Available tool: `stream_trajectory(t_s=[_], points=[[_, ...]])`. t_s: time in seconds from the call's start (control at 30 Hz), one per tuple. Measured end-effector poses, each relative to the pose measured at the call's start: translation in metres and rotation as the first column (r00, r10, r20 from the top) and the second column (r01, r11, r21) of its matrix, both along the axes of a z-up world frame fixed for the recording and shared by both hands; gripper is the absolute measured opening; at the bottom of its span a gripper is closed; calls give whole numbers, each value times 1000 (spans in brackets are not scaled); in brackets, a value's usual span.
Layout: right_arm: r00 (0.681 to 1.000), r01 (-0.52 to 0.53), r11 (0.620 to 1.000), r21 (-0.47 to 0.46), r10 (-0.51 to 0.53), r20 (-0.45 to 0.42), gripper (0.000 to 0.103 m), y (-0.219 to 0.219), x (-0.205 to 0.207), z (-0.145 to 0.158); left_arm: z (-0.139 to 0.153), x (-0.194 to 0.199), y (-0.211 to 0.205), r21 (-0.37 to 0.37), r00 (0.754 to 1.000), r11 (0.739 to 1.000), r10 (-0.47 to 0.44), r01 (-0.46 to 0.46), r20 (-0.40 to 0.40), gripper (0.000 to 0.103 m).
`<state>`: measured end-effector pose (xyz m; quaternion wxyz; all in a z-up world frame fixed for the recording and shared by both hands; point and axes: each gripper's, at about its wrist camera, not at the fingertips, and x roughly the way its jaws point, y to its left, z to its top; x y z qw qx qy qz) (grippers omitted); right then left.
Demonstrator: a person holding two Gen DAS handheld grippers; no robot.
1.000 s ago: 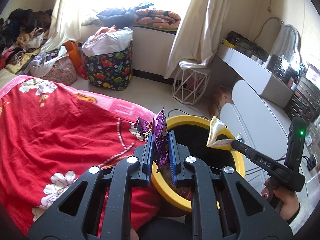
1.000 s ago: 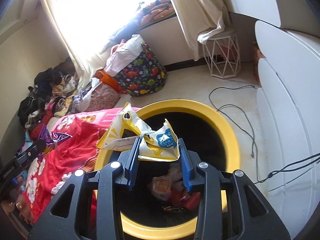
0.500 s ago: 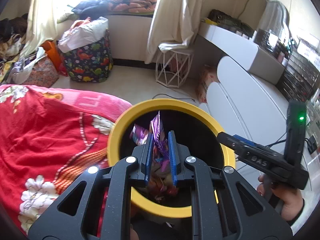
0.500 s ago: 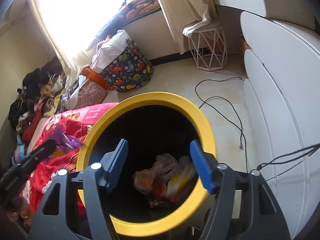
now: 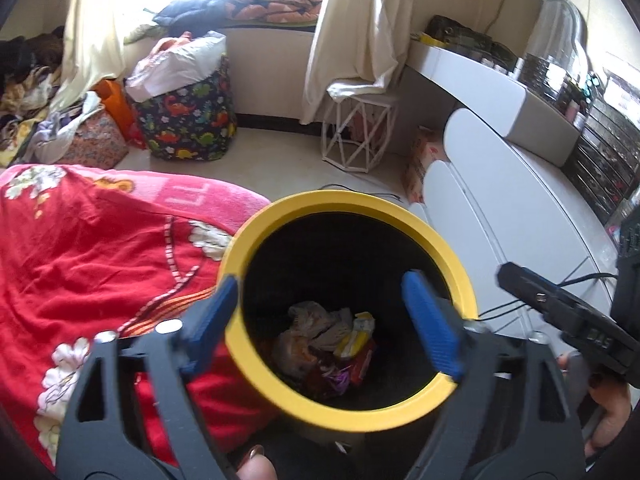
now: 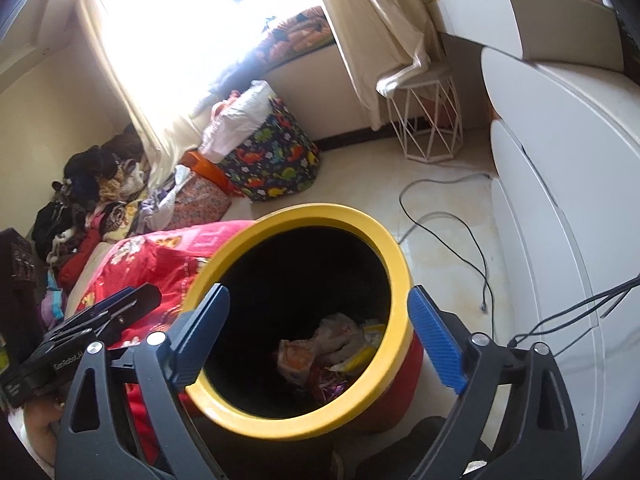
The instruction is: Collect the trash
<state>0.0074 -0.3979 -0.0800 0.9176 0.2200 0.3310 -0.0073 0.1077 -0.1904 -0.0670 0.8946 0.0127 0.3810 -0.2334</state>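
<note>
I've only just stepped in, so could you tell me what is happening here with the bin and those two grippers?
A person holds two grippers over a yellow-rimmed trash bin beside a red blanket. The left gripper and right gripper are both opening, with nothing between their fingers. Crumpled wrappers lie at the bottom of the bin, so the trash appears to be in.

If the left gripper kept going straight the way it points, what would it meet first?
Probably the wrappers at the bottom of the yellow-rimmed bin; the left gripper, jaws opening and empty, aims into its mouth, though depth is unclear.
</note>
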Motion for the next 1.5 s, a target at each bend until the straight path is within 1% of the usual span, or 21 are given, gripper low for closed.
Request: stream_trajectory(t_s=[0.03,0.1,0.3,0.47,0.67,0.83,0.9,1.0,1.1,1.17,1.33,1.4,1.5], points=[[1000,-5,1000,-5,5,10,92,2,-2,2,1,-1,3,-2,1000,1000,7,-7,1,88],[999,-22,1000,-20,23,38,93,6,-8,8,3,-5,14,-3,999,999,36,-36,4,92],[990,-54,995,-79,64,129,96,26,-25,22,10,-16,46,-33,994,993,110,-110,11,92],[976,-45,990,-136,73,205,96,42,-40,27,19,-32,70,-55,983,984,174,-171,54,92],[953,-12,983,-183,67,297,96,59,-54,37,26,-58,87,-61,974,979,198,-193,107,92],[940,12,972,-233,68,335,96,72,-63,39,28,-81,94,-60,964,977,214,-207,158,92],[934,28,968,-250,64,352,96,79,-68,38,27,-92,97,-53,958,975,220,-214,184,92],[917,55,960,-274,60,393,96,88,-79,37,28,-108,102,-60,938,968,250,-243,242,92],[892,87,952,-293,57,449,96,96,-91,38,30,-117,106,-73,921,961,277,-267,275,92],[884,91,948,-306,65,463,96,98,-93,38,31,-118,107,-77,916,959,282,-271,285,92],[871,92,941,-326,83,485,96,100,-96,36,30,-117,108,-78,915,958,288,-277,284,92],[870,98,939,-329,80,486,96,100,-97,35,29,-117,107,-77,915,958,287,-276,285,92],[879,93,941,-324,75,471,96,97,-94,33,28,-118,107,-76,913,957,291,-282,284,92]])
